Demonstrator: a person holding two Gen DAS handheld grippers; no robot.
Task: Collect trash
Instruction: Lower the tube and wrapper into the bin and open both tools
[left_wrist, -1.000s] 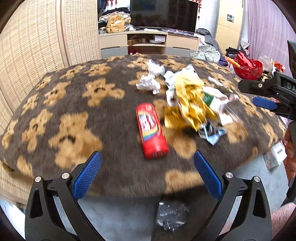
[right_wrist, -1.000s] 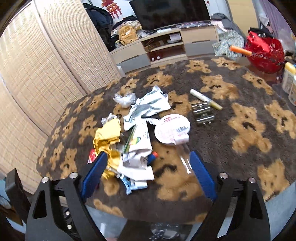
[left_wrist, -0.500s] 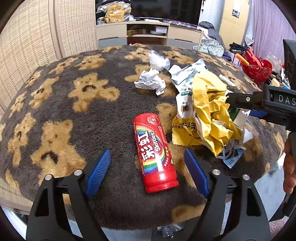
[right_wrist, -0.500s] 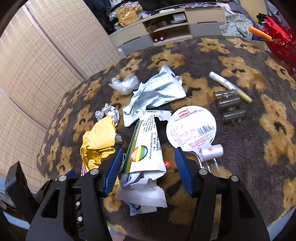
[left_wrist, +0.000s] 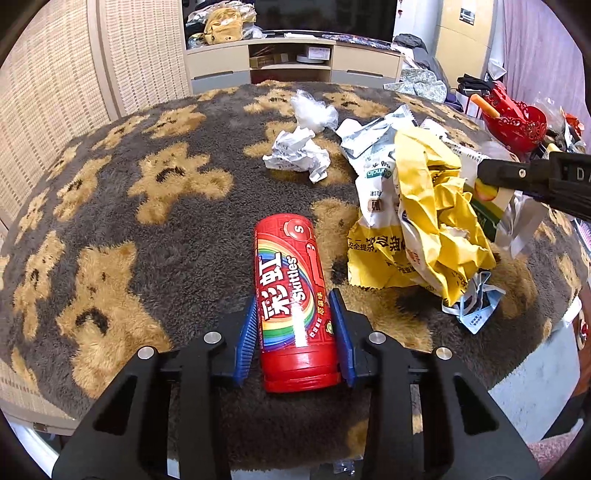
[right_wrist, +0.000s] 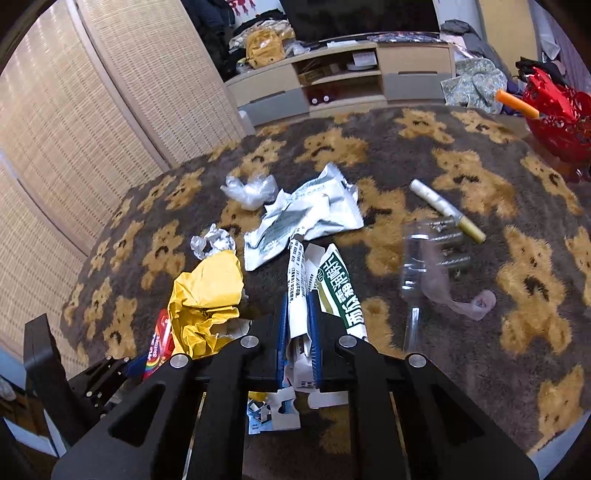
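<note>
My left gripper (left_wrist: 295, 317) is shut on a red Skittles tube (left_wrist: 291, 295) that lies on the bear-patterned brown blanket (left_wrist: 147, 229) near its front edge. My right gripper (right_wrist: 297, 325) is shut on a white and green paper carton (right_wrist: 299, 306) in the trash pile. A crumpled yellow bag (left_wrist: 436, 221) lies beside the tube, and it also shows in the right wrist view (right_wrist: 207, 295). The right gripper's body (left_wrist: 535, 181) shows at the right of the left wrist view.
More trash lies on the blanket: a silver foil pouch (right_wrist: 306, 218), a crumpled foil ball (right_wrist: 212, 243), a clear plastic wad (right_wrist: 251, 190), a clear plastic lid with a pink tab (right_wrist: 436, 273), a white and gold tube (right_wrist: 447, 210). A red basket (right_wrist: 557, 114) stands at the far right.
Both grippers moved forward and down onto the blanket and closed: the left on the Skittles tube, the right on the paper carton. The round lid shifted to the right.
</note>
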